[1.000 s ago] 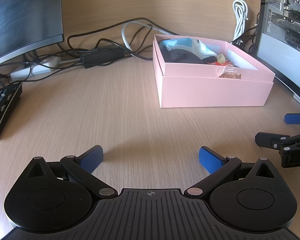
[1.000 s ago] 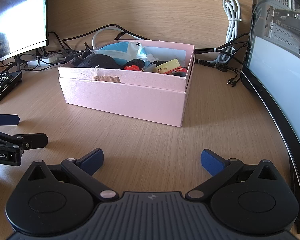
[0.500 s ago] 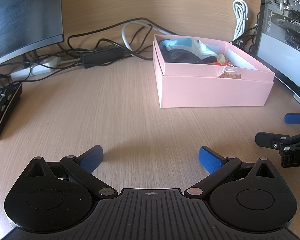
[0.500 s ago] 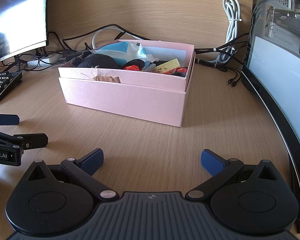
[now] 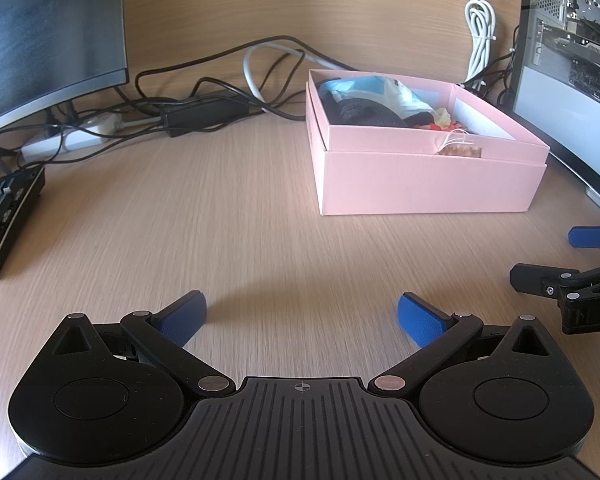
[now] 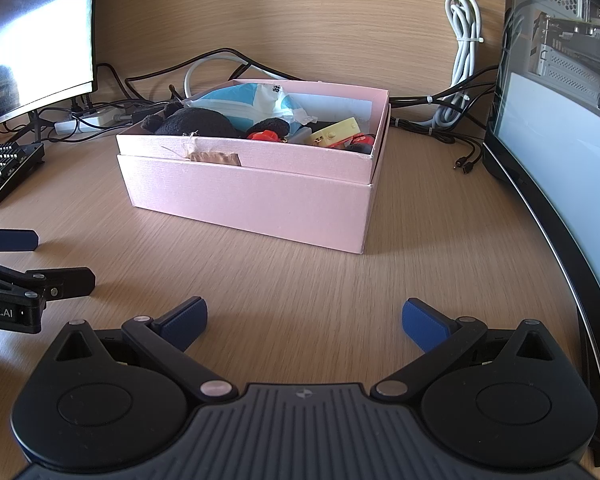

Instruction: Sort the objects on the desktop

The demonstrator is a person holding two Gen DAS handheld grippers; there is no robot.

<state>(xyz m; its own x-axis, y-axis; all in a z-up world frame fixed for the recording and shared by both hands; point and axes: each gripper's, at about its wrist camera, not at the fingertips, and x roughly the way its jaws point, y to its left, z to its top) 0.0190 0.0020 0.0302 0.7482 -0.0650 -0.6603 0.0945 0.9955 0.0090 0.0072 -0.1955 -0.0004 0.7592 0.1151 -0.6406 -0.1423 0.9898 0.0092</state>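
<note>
A pink open box (image 5: 424, 184) stands on the wooden desk, also in the right wrist view (image 6: 252, 196). It holds a black plush (image 6: 198, 120), a blue-and-white packet (image 6: 252, 98), a red piece (image 6: 265, 135) and a yellow block (image 6: 336, 132). My left gripper (image 5: 302, 314) is open and empty, low over the desk in front of the box. My right gripper (image 6: 304, 318) is open and empty, also in front of the box. Each gripper shows at the edge of the other's view: the right one (image 5: 572, 268), the left one (image 6: 20, 264).
A monitor (image 5: 40, 32) and keyboard (image 5: 4, 216) are at the left. Black cables and a power strip (image 5: 72, 140) run along the back wall. A coiled white cable (image 6: 460, 64) hangs at back right. A curved monitor (image 6: 560, 168) and a PC case stand at the right.
</note>
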